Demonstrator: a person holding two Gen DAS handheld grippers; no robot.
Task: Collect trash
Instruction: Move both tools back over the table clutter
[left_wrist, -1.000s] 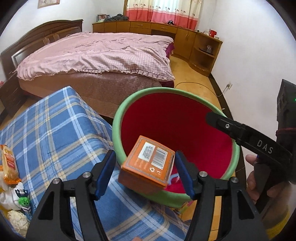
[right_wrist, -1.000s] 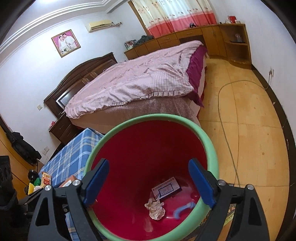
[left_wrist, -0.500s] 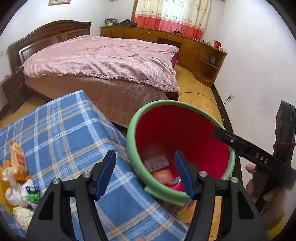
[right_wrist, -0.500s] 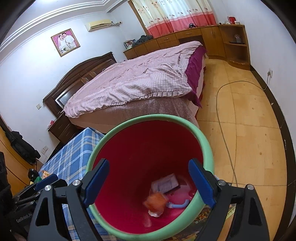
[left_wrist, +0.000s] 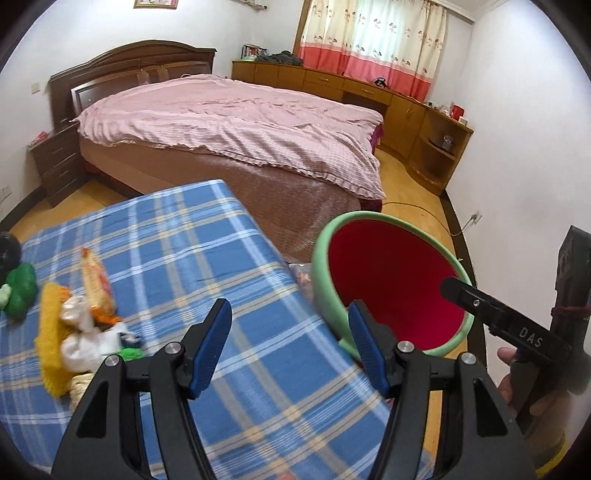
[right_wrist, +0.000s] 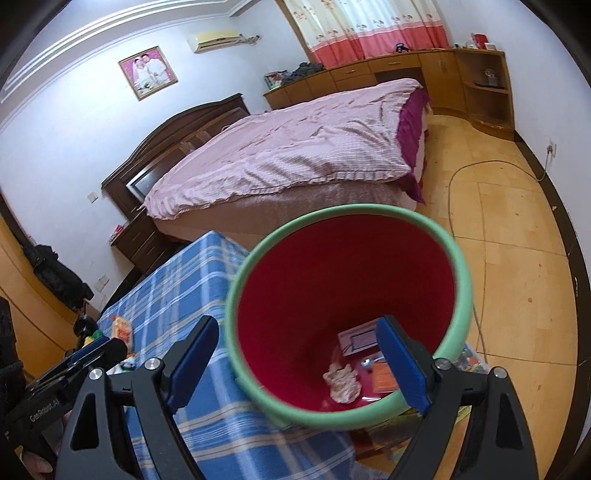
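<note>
Bedroom surroundings frame the scene: a bed (left_wrist: 236, 125) under a pink quilt fills the back, wooden cabinets (left_wrist: 369, 92) run beneath the curtained window, and a worktop covered in blue plaid cloth (left_wrist: 177, 258) stands at the bed's foot. A bin with a green rim and red inside (right_wrist: 458, 266) is set just beside the worktop's edge, near enough for scraps to be dropped in from the cloth without a long carry.

At the bottom of the bin, seen in the right wrist view, a crumpled paper wad (right_wrist: 341, 382), a white card (right_wrist: 356, 338) and an orange piece (right_wrist: 384, 376) are already lodged. The remaining trash is gathered in a pile (left_wrist: 79, 332) toward the left end of the worktop: an orange snack wrapper (left_wrist: 96, 288), white crumpled tissue, something yellow and a green object (left_wrist: 20, 291) beside it.

The left tongs (left_wrist: 290, 345) are held well apart over bare cloth, with nothing between the blue pads. The right tongs (right_wrist: 299, 363) are spread wide over the bin's mouth, one pad outside the near rim and one over the inside; no grip on the rim is seen, and nothing is carried.

Judging by the empty left tongs and the pile to their left, another pickup from that pile is probably next
</note>
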